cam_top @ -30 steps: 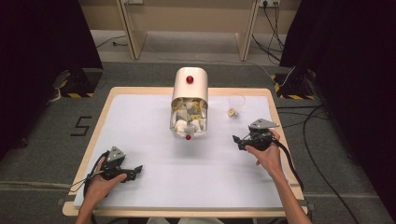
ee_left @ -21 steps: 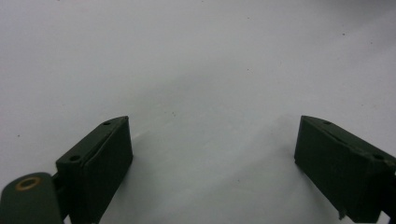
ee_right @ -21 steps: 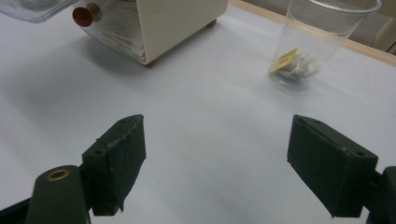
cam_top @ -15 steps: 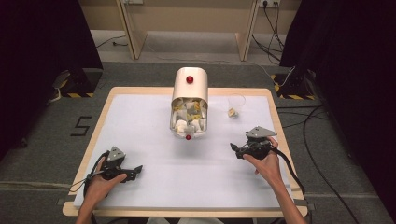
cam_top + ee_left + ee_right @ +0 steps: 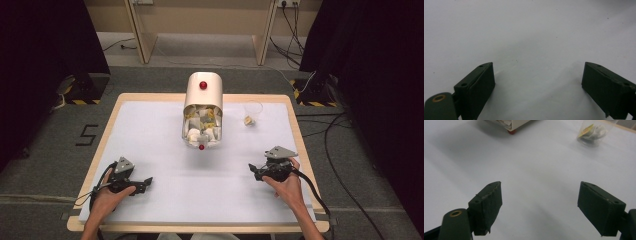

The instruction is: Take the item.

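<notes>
- While both jaws stand wide apart, the left gripper point(image 5: 146, 183) and right gripper point(image 5: 253, 171) rest empty at the lower frame.
- Bin point(image 5: 202, 107) lies top centre; the next move is probably a reach toward it.

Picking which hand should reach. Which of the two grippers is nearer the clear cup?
The right gripper: it sits on the clear cup's side; the left gripper lies across the table.

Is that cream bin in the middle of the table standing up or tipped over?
Tipped over. The cream bin lies on its side, its open mouth facing the person, crumpled paper visible inside.
</notes>
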`<state>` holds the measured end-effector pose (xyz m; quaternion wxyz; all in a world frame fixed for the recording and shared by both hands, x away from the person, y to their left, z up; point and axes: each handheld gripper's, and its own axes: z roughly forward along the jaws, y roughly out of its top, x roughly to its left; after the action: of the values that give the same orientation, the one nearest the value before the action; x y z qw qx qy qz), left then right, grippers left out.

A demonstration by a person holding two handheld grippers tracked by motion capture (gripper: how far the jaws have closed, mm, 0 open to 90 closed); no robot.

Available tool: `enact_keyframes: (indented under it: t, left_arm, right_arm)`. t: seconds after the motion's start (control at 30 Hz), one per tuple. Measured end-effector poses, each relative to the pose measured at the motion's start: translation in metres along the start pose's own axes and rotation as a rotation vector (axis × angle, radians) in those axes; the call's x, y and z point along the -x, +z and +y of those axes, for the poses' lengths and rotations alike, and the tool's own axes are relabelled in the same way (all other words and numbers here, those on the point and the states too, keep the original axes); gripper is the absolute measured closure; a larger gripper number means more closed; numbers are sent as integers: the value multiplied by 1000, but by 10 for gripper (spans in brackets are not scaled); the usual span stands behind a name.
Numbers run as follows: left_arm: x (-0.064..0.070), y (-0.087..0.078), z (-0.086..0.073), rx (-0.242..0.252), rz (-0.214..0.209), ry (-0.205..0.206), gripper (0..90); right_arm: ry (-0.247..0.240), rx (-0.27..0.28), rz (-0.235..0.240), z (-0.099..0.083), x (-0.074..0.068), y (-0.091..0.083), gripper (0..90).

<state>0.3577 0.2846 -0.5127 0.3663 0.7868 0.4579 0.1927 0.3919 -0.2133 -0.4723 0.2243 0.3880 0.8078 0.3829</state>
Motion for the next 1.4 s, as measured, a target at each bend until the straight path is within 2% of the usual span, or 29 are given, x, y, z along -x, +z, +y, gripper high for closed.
enact_keyframes:
  t: [0.13,0.37,0.83,1.17,1.2,1.4]
  left_arm:
    - [0,0,0,1,0,-2,104]
    - [0,0,0,0,0,0,104]
    - [0,0,0,1,0,-2,104]
    - [0,0,0,1,0,-1,104]
    - [0,0,0,0,0,-1,104]
    - [0,0,0,0,0,-1,104]
  right_arm:
    - [37,2,16,-5,0,-3,200]
    - [37,-7,28,-8,-5,-6,192]
    - [4,-65,49,-18,-22,-7,184]
    - [-52,-122,36,-27,-33,-7,192]
    - [-70,-147,34,-30,-36,-6,195]
    - [-59,-133,32,-34,-42,-10,199]
